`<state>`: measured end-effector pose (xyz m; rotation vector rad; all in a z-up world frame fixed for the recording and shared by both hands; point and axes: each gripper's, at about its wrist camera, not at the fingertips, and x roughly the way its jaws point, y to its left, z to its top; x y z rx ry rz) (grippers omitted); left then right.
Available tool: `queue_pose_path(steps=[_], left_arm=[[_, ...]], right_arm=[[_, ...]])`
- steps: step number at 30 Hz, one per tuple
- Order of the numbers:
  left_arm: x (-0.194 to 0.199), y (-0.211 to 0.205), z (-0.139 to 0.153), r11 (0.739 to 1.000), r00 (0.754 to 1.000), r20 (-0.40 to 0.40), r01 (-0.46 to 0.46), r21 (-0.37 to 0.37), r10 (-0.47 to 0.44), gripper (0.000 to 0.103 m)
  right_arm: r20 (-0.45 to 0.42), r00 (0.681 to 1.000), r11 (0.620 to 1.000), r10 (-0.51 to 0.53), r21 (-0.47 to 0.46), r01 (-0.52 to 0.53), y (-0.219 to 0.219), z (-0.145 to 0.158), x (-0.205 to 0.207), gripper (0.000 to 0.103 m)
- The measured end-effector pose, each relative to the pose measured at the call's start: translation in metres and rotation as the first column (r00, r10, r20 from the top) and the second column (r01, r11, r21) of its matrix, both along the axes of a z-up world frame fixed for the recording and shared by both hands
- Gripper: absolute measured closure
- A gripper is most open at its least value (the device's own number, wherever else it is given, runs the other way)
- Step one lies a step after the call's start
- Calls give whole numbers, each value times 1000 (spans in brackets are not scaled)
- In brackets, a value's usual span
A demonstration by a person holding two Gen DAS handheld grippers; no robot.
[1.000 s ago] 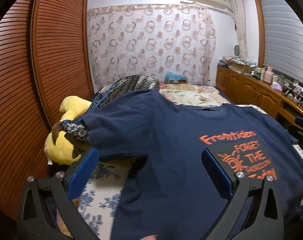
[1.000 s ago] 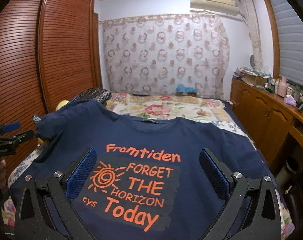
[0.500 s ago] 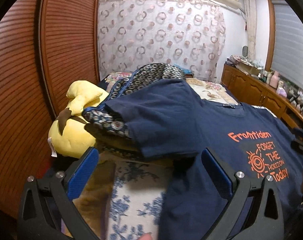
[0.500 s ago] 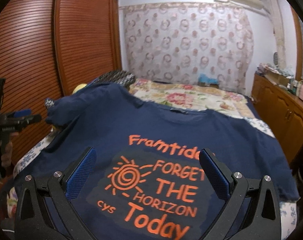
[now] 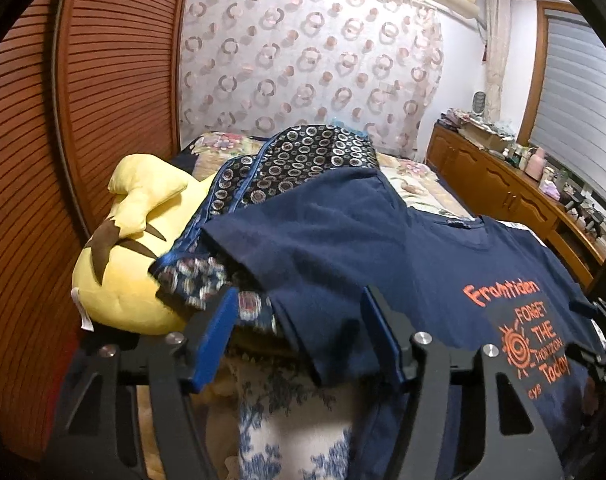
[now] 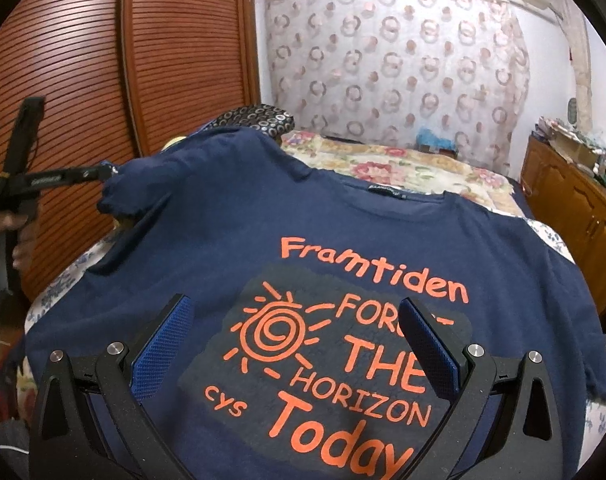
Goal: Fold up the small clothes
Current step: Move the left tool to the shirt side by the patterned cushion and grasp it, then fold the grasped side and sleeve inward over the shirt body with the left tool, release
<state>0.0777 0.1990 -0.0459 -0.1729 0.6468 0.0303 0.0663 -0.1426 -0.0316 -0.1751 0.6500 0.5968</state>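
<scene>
Left tongs [image 5: 299, 330] nearer the navy T-shirt [image 5: 383, 248] sleeve, closing around it — right tongs [image 6: 299, 344] apart, hem hidden.

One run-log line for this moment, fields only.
garment: navy T-shirt flat on bed, unfolded | left gripper: closing around sleeve edge, not pinched | right gripper: open above print
</scene>
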Motion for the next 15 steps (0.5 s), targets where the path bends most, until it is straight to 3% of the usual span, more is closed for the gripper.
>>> queue_pose_path(steps=[7, 10, 13, 15], left_arm=[[37, 18, -12, 999, 996, -80, -31, -26, 29, 40], [47, 23, -16, 998, 995, -97, -18, -64, 11, 49], [50, 22, -17, 995, 994, -105, 6, -100, -17, 76], [50, 18, -14, 996, 994, -106, 17, -86, -26, 93]], right_arm=[[-4, 1000, 1000, 13, -2, -13, 0, -3, -1, 0], [-1, 1000, 1000, 18, -2, -18, 1, -3, -2, 0], [-6, 1000, 1000, 19, 2, -19, 1, -3, -3, 0], [-8, 1000, 1000, 18, 4, -18, 0, -4, -3, 0]])
